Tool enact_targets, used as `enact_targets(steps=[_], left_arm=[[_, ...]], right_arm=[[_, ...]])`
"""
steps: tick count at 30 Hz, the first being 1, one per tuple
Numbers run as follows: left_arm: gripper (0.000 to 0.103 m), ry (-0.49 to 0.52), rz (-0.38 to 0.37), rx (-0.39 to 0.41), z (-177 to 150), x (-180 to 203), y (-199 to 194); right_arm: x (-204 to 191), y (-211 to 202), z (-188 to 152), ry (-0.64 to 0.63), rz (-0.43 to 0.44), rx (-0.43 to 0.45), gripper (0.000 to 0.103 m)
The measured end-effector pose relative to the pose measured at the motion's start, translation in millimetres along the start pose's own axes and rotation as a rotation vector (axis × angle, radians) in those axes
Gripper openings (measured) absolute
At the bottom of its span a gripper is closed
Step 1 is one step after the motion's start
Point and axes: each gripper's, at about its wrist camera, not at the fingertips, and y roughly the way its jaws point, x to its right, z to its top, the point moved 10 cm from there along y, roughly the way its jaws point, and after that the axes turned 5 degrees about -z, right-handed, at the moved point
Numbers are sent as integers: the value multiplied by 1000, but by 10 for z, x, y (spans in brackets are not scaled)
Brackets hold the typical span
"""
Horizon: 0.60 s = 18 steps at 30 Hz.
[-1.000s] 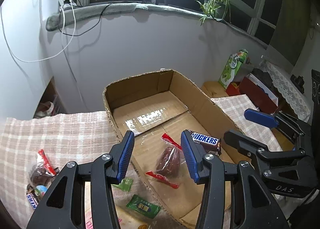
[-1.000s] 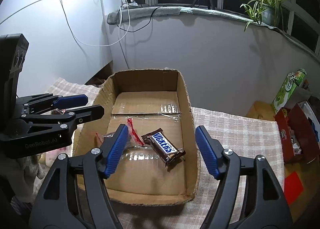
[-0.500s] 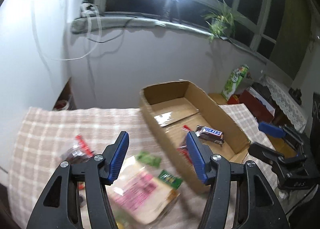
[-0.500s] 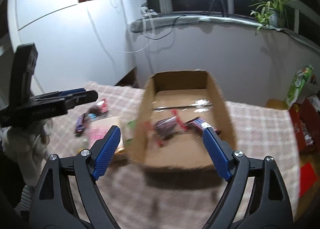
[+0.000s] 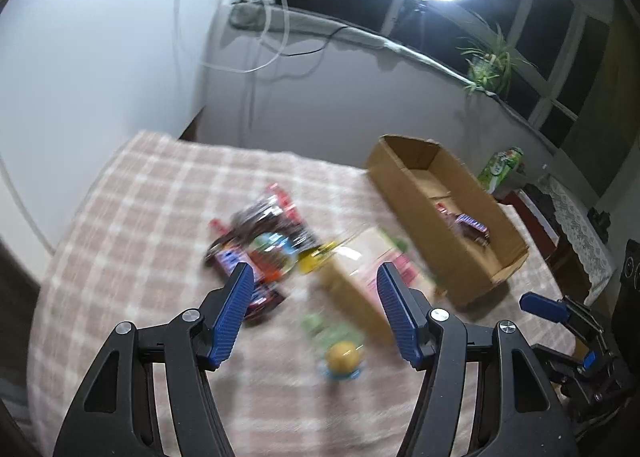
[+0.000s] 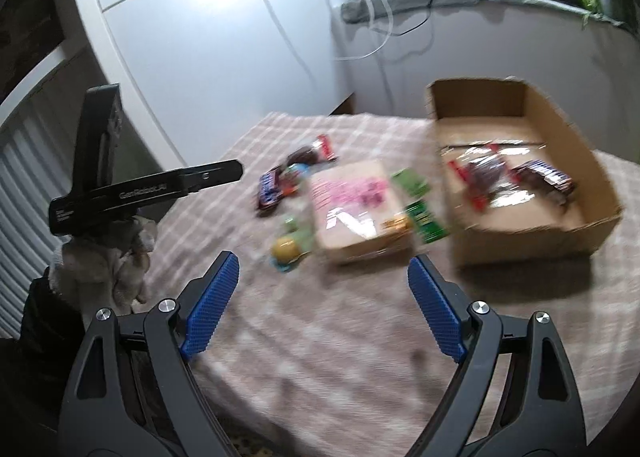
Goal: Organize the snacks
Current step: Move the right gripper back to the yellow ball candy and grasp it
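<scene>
Snacks (image 6: pixel 304 181) mostly wait on the counter (image 6: pixel 320 337), two lie in the box (image 6: pixel 600 213); the left hand-held gripper (image 5: pixel 316 309) is opening with nothing between its jaws, and the right hand-held gripper (image 6: pixel 324 297) is released, empty.

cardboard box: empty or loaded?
Loaded, partly: the cardboard box holds a Snickers bar and a red-ended clear snack packet; much bare floor remains.

Blurred snacks (image 6: pixel 352 209) beside cardboard box (image 6: pixel 532 217)

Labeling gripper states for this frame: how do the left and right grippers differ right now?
1. The left gripper has the narrower gap and its jaws are opening; the right gripper stands wider.
2. The left gripper hangs above the loose snack pile; the right gripper hangs above bare checked cloth, nearer the camera than the snacks.

Shared: both empty, nothing between the blue pads.
</scene>
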Motion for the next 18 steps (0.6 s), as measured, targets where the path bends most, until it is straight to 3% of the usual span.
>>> enact_targets(steps=[3,7,10,13,18], left_arm=[[64,-8,19,-10,-80,-170,-10],[61,3,22,-29,-184,-293,6],[48,39,-5,-47,-246,-267,47],[41,88,-31,-76,-289,-207,142],[40,153,-69,-128,-327,-147,320]], right_arm=[[-209,167,-80,-30,14,-28,88],[-429,375,-135,-72,22,-59,70],[-513,517,-135,-102,5,-69,62],[-533,661,-120,-104,-9,-81,52],[-516,887,-139,-118,-45,-110,45]])
